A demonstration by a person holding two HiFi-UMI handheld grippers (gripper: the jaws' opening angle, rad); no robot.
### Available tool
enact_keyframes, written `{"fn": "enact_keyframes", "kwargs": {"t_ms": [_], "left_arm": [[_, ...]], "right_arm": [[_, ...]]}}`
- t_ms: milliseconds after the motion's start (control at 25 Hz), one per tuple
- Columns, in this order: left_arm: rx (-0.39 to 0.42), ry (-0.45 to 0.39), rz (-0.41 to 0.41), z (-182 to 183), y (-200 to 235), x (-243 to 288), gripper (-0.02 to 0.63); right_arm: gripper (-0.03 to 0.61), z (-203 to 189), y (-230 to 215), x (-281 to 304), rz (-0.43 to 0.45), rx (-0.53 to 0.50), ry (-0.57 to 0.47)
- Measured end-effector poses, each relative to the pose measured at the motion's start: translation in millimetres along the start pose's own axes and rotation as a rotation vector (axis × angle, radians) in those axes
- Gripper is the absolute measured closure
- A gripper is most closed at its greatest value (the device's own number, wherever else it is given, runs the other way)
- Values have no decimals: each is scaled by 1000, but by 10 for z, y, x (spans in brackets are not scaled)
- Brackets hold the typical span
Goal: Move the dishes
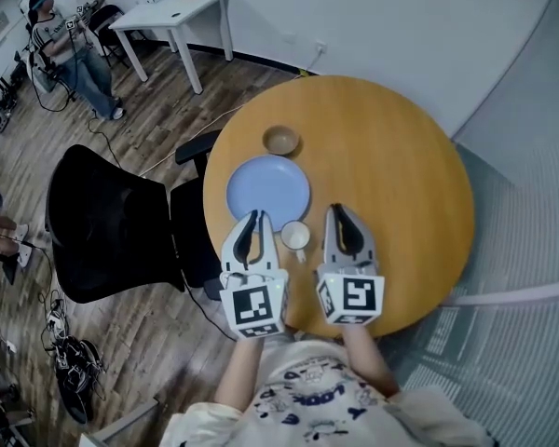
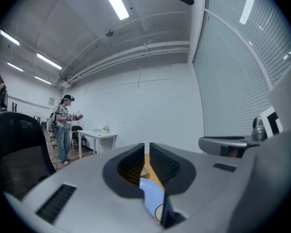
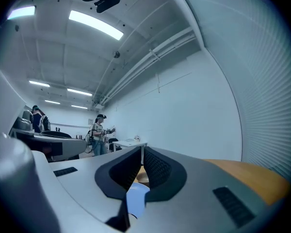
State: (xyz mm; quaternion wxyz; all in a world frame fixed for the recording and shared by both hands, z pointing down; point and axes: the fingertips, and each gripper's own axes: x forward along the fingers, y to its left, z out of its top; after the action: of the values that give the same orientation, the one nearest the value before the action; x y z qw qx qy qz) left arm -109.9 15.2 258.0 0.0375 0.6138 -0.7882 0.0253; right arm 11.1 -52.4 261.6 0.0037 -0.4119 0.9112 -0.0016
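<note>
Plate (image 1: 267, 192), bowl (image 1: 281, 140) and cup (image 1: 295, 236) sit on round wooden table (image 1: 391, 175), plank floor (image 1: 168, 110).

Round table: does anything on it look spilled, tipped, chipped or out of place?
Nothing stands out. The blue plate lies flat, the brown bowl sits upright beyond it, and the white cup stands upright by the plate's near edge. No spill or damage shows on the round table.
</note>
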Motion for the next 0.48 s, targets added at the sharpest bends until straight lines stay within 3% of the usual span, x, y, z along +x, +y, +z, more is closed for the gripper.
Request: {"fn": "enact_keyframes", "kwargs": {"t_ms": [480], "left_arm": [[-36, -33, 24, 132, 37, -50, 588]], "right_arm": [[565, 70, -11, 34, -10, -15, -6]]}}
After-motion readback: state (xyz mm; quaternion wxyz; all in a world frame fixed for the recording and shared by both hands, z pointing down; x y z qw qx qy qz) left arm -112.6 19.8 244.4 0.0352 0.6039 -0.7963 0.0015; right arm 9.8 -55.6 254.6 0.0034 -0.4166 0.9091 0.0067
